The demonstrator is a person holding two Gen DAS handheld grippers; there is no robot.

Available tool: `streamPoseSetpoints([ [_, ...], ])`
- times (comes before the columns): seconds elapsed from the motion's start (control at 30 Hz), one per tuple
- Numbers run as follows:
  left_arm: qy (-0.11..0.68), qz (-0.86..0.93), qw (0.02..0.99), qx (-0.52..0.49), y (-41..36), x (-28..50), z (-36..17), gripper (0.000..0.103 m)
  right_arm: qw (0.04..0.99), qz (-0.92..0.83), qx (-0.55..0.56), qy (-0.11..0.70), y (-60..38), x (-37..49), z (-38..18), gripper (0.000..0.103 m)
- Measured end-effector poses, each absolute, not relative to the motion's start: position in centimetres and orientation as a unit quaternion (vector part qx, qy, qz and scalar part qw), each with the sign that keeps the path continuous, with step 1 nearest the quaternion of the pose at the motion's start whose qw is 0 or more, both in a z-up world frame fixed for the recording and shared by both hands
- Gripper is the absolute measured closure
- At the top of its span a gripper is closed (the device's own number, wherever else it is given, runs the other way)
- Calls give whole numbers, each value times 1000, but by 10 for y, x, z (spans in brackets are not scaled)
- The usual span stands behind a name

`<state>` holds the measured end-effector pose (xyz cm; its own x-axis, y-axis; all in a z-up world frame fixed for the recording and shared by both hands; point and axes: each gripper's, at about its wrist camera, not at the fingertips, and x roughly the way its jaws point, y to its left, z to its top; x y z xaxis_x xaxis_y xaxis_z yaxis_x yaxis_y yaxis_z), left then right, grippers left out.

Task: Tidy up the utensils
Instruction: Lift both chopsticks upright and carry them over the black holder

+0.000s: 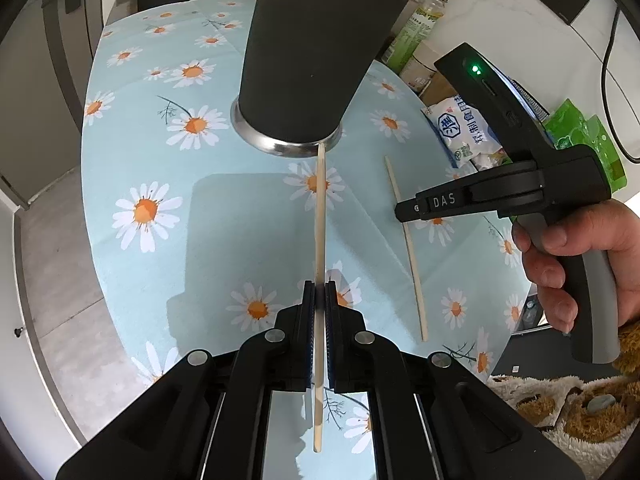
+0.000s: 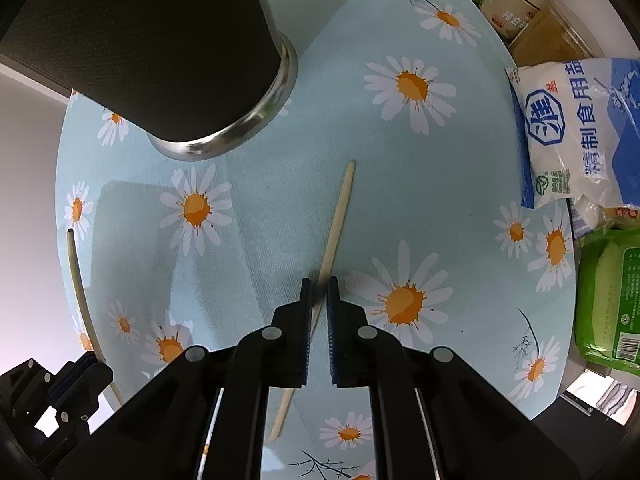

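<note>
Second chopstick (image 1: pixel 406 246) on table (image 1: pixel 168 152), right of cup (image 1: pixel 308 60).

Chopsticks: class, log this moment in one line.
left tongs: shut on chopstick | right tongs: around second chopstick on table | cup: upright

Pale-blue daisy-print tablecloth (image 1: pixel 224 216), black holder (image 1: pixel 308 60), tan chopsticks (image 2: pixel 336 224).

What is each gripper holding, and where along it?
Left gripper grips a chopstick nearer its rear end. Right gripper straddles the other chopstick mid-length; grip unclear.
</note>
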<state>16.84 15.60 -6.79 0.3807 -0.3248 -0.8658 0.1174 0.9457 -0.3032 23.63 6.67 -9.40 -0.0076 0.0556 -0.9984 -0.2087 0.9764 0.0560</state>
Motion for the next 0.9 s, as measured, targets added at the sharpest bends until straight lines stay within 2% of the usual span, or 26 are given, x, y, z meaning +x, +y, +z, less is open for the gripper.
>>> streamPoseSetpoints([
  [0.57, 548, -115, 823, -97, 139, 176, -65, 99, 684, 206, 29, 699, 7, 239, -76, 97],
  [0.9, 538, -91, 827, -136, 132, 177, -62, 99, 691, 320, 57, 646, -17, 234, -41, 97],
])
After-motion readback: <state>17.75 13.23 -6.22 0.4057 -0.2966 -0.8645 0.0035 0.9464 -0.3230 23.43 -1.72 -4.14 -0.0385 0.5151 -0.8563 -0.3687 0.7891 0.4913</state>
